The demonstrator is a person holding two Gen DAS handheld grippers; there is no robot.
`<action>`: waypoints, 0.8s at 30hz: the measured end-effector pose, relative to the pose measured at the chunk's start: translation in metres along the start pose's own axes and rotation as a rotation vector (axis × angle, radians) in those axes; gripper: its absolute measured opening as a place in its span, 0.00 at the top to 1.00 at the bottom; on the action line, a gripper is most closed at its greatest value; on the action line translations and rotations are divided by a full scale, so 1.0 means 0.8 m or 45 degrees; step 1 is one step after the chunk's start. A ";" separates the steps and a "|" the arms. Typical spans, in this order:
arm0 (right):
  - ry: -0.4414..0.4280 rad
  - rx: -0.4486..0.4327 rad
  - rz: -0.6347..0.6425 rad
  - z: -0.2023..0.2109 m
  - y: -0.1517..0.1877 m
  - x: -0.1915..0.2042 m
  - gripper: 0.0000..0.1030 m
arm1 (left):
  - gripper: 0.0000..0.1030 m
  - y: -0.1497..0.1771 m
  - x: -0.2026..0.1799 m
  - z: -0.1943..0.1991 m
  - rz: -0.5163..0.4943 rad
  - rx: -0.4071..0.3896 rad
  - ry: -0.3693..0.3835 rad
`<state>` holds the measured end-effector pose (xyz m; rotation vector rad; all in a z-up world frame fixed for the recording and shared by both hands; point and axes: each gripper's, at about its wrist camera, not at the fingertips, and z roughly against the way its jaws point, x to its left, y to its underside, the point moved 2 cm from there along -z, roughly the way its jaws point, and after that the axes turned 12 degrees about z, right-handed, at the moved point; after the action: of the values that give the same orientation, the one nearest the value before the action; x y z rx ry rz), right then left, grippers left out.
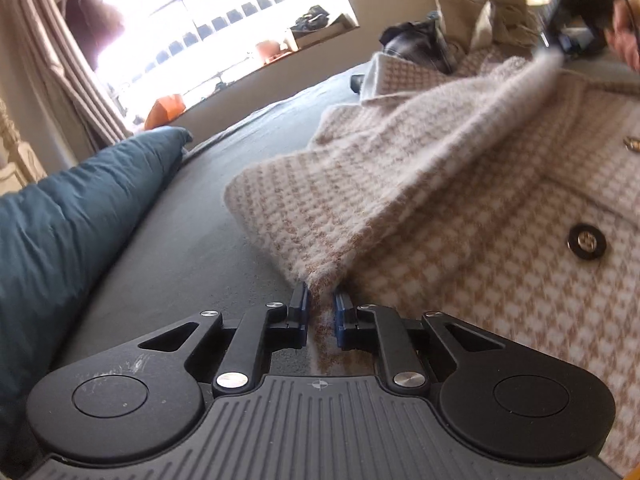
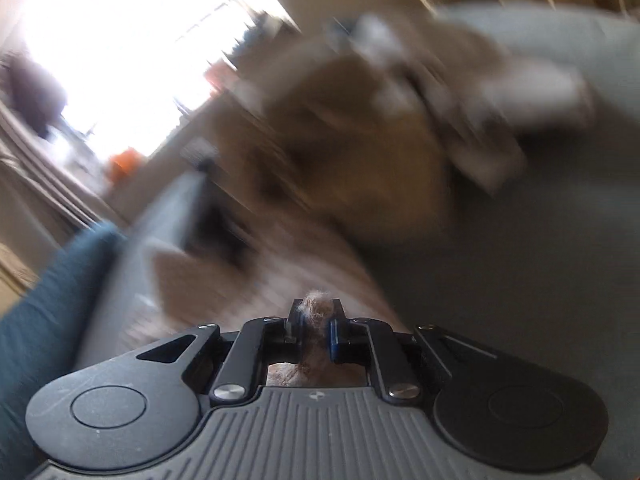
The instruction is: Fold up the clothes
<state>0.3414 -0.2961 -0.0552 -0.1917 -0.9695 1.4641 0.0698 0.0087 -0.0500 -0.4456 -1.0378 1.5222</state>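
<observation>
I hold the checked wool jacket (image 1: 460,184) with both tools. It lies on the grey bed cover (image 1: 224,208), its front side up, so that the dark button (image 1: 587,242) is visible. The left gripper (image 1: 321,304) has its two fingers closed on a corner of one panel, which stands up from the bed like a ridge. The right gripper (image 2: 316,320) is clamped on a tuft of the same fuzzy cloth (image 2: 317,310). In the left wrist view I see it far off at the other end of the ridge, near the person's hand (image 1: 626,36).

The right wrist view is very blurred, so I cannot read the layout of the garment from it. I judge that a fold of this panel is in progress, since the edge is lifted and stretched between the two grips.

To do it well, I think both tools must travel together, at the same height and speed, keeping the edge straight and lightly tight. The wool is thick, so a loose edge can sag and make a crooked crease. I should lay the panel flat over the body of the jacket and align the edges before I release. The blue pillow (image 1: 76,216) is near on the left; I keep away from it.
</observation>
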 end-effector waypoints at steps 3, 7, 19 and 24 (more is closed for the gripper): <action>-0.046 -0.044 -0.045 0.007 0.003 -0.010 0.89 | 0.89 0.000 -0.004 0.000 -0.038 -0.009 -0.008; -0.072 -0.102 0.090 0.017 -0.019 0.011 0.89 | 0.89 -0.001 -0.005 0.001 -0.059 -0.008 -0.009; 0.036 -0.147 -0.220 0.062 0.002 -0.060 0.63 | 0.86 0.002 0.004 0.011 -0.039 0.018 0.059; 0.003 -0.073 0.060 0.049 -0.026 -0.004 0.62 | 0.86 -0.001 0.011 0.039 0.003 -0.031 0.138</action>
<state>0.3320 -0.3194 -0.0183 -0.2594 -1.0117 1.4793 0.0443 0.0056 -0.0302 -0.5405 -0.9723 1.4724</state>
